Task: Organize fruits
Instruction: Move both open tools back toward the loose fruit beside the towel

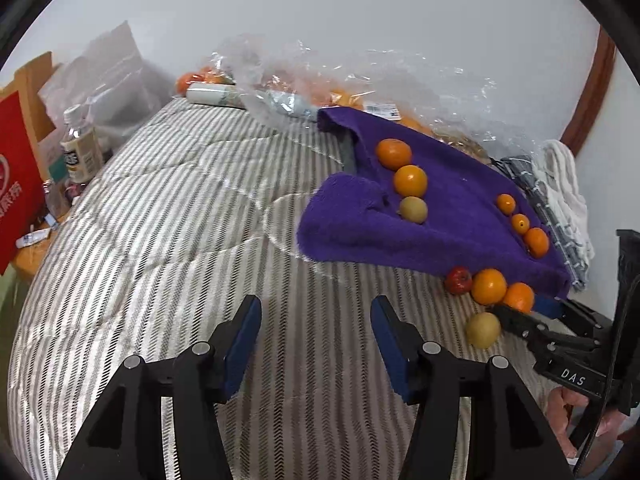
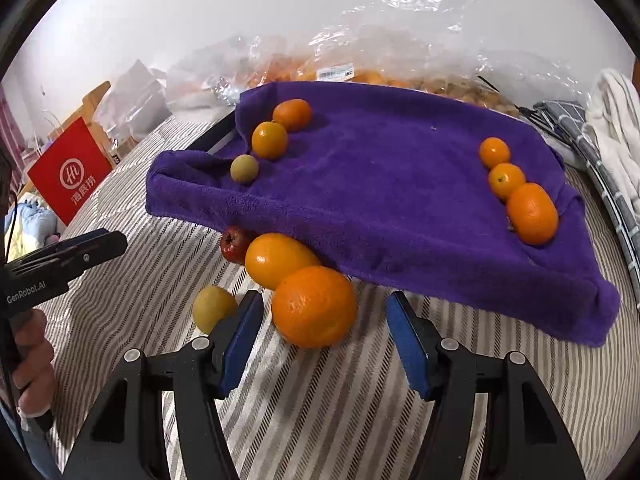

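Left gripper: blue-padded jaws apart, nothing between them, only the grey-and-white striped quilt of the bed beneath. Right gripper: blue-padded jaws apart, aimed down at the nearest large orange; orange just ahead of the pads, closer to the left pad, not pressed by either.

Four loose fruits on the quilt at the near edge of the purple fleece towel: the nearest large orange, touching a second smooth orange behind it; a small dark red apple-like fruit tucked against the towel's overhang, beside the second orange; a yellow-green round fruit just left of the right gripper's left finger.

On the towel, two rows, well apart. Left row: a ribbed orange tangerine, a glossy orange and a small yellow-green fruit, each close to the next. Right row: a small orange, a second small orange and a larger oval orange, the last two touching.

Towel raised off the quilt, draped over something hidden. Behind it, crumpled clear plastic bags with more orange fruit inside. To the right, folded grey checked and white cloths. At far left, a red paper bag with a white logo. Hand gripping the left tool's handle at the left edge of the right wrist view.
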### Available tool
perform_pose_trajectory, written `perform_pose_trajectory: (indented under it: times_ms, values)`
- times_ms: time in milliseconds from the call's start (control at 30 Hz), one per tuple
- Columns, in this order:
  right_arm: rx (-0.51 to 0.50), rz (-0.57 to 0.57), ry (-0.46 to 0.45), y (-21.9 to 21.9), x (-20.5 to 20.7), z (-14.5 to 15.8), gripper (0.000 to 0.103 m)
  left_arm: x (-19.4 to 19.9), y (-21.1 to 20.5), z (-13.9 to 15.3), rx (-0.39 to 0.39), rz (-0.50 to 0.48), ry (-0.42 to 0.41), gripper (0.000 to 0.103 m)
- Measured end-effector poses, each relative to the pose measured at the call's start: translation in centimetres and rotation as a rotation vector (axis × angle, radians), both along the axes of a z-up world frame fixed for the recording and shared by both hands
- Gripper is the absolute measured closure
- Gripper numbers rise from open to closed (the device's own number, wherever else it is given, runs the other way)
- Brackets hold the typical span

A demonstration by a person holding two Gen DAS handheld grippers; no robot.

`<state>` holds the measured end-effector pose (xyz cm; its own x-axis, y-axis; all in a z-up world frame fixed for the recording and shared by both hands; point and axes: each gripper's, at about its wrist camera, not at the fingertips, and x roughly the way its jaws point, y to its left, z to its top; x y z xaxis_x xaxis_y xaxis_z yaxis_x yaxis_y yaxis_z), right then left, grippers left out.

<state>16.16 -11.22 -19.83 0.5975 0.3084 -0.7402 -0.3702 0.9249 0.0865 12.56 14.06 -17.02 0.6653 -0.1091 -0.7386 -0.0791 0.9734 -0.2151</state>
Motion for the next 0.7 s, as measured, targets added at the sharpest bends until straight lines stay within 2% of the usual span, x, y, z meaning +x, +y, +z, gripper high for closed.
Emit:
perform_pose_trajectory:
  times_ms: [67,133,200,367,533,700]
  values:
    - [-0.01,-0.005,-0.018,0.2,0.1,-0.1,0.04,0.0,-0.3,-0.4,0.037,0.005,0.01,0.049]
    - [-0.009,0.004,-0.023,0.4,0.0,-0.2,0.056,0.2,-0.5,-0.5,0.048,-0.002,0.025,0.049]
    - [-0.001,0.028,-0.018,0.5,-0.1,-0.2,0.063,0.2,-0.8,-0.6,0.065,-0.008,0.024,0.049]
    - [0.028,0.018,-0.009,-0.4,-0.4,0.1,0.064,0.2,-0.9,-0.7,0.081,-0.018,0.028,0.049]
    - [0.04,-0.033,-0.083,-3.7,-2.0,1.5,0.064,0.3,-1.3,-0.7,0.105,-0.031,0.034,0.047]
    - [-0.023,-0.136,-0.144,-7.8,-3.6,1.7,0.063,0.4,-1.4,-0.7,0.109,-0.034,0.036,0.046]
